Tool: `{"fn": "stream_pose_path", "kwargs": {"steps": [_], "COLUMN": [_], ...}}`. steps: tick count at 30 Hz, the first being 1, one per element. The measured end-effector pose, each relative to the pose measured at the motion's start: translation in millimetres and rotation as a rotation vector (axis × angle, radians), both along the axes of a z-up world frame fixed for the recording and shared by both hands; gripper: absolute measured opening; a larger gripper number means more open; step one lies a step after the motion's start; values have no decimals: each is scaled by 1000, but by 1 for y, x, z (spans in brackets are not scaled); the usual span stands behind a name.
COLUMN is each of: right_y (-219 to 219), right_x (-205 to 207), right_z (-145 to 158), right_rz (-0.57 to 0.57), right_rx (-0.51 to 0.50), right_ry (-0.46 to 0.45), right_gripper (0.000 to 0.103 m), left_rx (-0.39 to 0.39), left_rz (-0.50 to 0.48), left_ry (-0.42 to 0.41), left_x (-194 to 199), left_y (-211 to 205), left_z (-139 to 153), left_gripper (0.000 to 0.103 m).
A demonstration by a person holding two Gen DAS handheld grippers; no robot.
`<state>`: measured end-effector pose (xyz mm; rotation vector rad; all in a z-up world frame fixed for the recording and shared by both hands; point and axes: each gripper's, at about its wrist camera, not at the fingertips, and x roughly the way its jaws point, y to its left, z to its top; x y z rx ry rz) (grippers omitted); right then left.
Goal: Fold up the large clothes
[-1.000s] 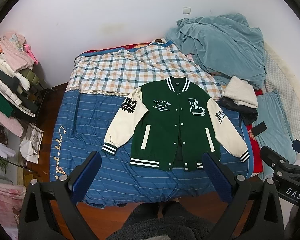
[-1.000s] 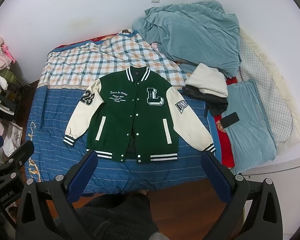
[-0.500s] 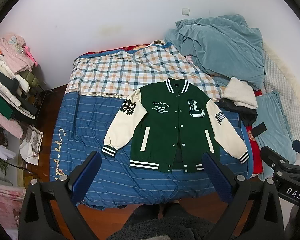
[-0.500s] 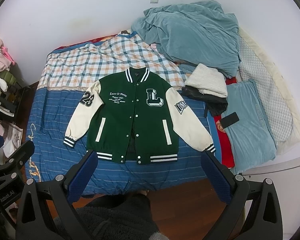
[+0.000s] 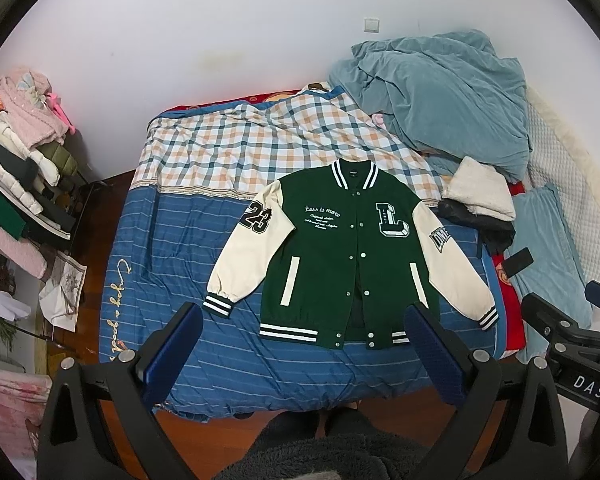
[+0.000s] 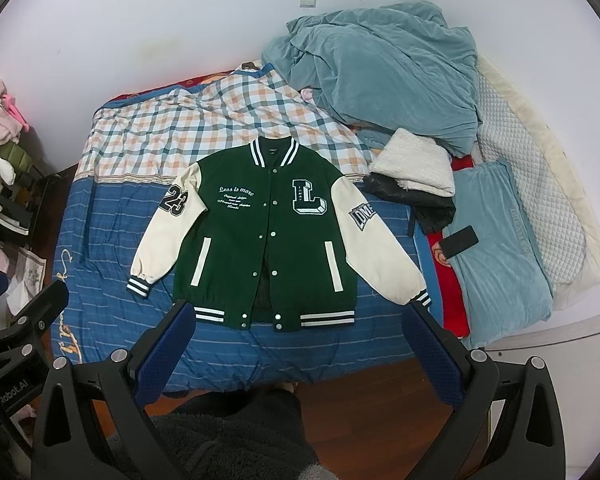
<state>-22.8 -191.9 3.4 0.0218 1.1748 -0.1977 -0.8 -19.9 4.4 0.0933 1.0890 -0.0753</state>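
A green varsity jacket (image 5: 352,256) with cream sleeves lies flat, front up, on the blue striped bed cover (image 5: 148,280), collar toward the wall, both sleeves angled outward. It also shows in the right wrist view (image 6: 268,236). My left gripper (image 5: 300,328) is open and empty, held high above the bed's near edge, short of the jacket hem. My right gripper (image 6: 298,324) is open and empty, likewise above the hem. The right gripper's body shows at the right edge of the left wrist view (image 5: 564,336).
A teal blanket heap (image 6: 380,68), a folded white cloth (image 6: 414,168) on dark clothing, a black phone (image 6: 458,241) and a teal pillow (image 6: 500,248) lie right of the jacket. Stacked clothes (image 5: 16,184) stand at the left. Wooden floor (image 6: 372,392) lies below the bed's edge.
Both views have drifted slightly; the jacket sits a touch lower and nearer in frame. Both grippers stay open. The jacket has not moved on the bed.
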Motion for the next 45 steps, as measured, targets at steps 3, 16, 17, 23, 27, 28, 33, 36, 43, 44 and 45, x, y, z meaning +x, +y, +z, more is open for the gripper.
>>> {"fn": "stream_pose_path", "kwargs": {"steps": [3,16,17,23,27,28,33,36,43,44,45], "right_y": [0,-4,-3,-7,-6,-6,-6,-10,-50,-64,-73], "right_x": [0,0,1,1,1,1,2,4,21,20,22], "right_z": [0,-1,0,3,2,2,1,-6,-82,-105,-127], "right_rz": [0,-1,0,-3,-1,-1,-4,-20,-218,-274,-330], "right_rx": [0,3,2,4,5,8,9,25,203,247,272], "right_ry": [0,1,2,2,1,1,3,3,-32,-33,-28], "right_gripper": [103,103,103,103,103,103,103,103,103,103,102], "left_rx": [-1,-4,-4,-5,-6,-7,1,22,98,115,136], "left_rz": [0,-1,-1,1,1,1,5,27,71,69,66], "left_ry": [-1,-3,-3,-6,-8,-9,-22,-98,-163,-147,-124], "left_x": [0,8,9,6,14,16,18,34,85,94,103], "left_y": [1,-2,-3,-2,-4,-3,-2,7,20,18,14], "left_z": [1,6,6,5,8,7,5,-3,-79,-98,-119], "left_gripper": [103,103,103,103,103,103,103,103,103,103,103]}}
